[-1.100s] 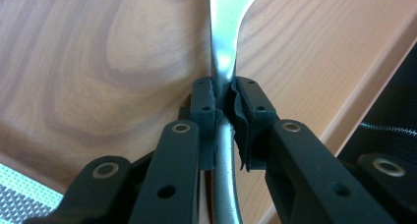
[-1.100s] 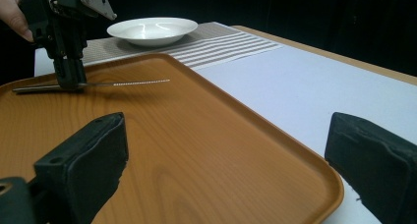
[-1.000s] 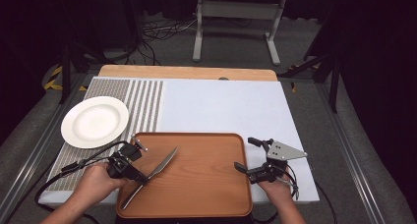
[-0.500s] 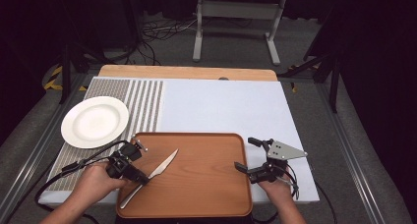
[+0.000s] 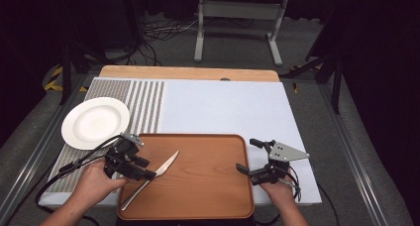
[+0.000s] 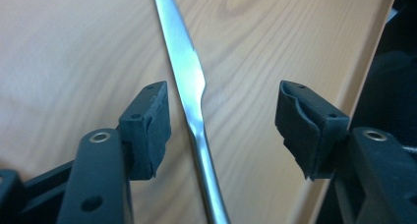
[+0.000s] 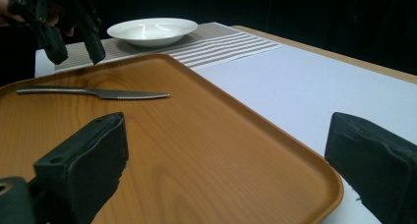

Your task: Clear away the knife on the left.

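One table knife is seen lying flat on the left part of a wooden tray, its blade pointed toward the tray's middle. The left gripper is held just above the knife's neck; its jaws have just been opening, and the pads are parted on either side of the steel without touching it. The right gripper is kept at the tray's right edge, jaws wide apart and empty. A white plate is set on a striped mat beyond.
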Demonstrator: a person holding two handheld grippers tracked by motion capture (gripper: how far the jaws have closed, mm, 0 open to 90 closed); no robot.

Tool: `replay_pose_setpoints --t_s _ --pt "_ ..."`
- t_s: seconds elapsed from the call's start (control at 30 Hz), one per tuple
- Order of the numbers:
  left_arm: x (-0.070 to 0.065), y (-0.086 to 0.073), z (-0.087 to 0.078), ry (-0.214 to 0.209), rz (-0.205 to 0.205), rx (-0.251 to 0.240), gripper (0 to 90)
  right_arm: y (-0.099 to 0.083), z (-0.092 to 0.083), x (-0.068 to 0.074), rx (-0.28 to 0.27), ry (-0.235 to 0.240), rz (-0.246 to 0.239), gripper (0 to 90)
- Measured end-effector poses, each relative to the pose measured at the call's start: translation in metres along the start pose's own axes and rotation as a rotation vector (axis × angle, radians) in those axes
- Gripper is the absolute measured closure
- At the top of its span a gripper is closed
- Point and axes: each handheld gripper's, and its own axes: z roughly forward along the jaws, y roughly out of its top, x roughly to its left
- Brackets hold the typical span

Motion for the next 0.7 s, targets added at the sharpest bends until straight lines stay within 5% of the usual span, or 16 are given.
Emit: replay_pose_setpoints --t_s 0.03,0.1,0.17,0.27,0.43,0.7 --pt "0.000 0.000 0.000 0.000 0.000 0.000 41.5 0.000 0.000 0.000 0.000 0.000 0.000 3.3" --pt "-0.002 -0.001 0.002 0.008 0.080 -0.013 45.0 0.000 0.000 0.000 0.002 -0.002 0.000 3.3" --pt "-0.004 -0.001 0.005 0.011 0.124 -0.023 60.5 0.000 0.000 0.000 0.003 -0.001 0.000 3.3" --pt "-0.005 -0.002 0.010 0.007 0.176 -0.045 69.4 0.000 0.000 0.000 0.004 0.000 -0.001 3.2" --pt "-0.008 -0.002 0.020 0.013 0.212 -0.026 89.2 0.000 0.000 0.000 0.006 0.000 0.000 3.3" --pt "-0.008 -0.002 0.035 0.029 0.231 0.026 90.0 0.000 0.000 0.000 0.006 -0.001 -0.001 3.3"
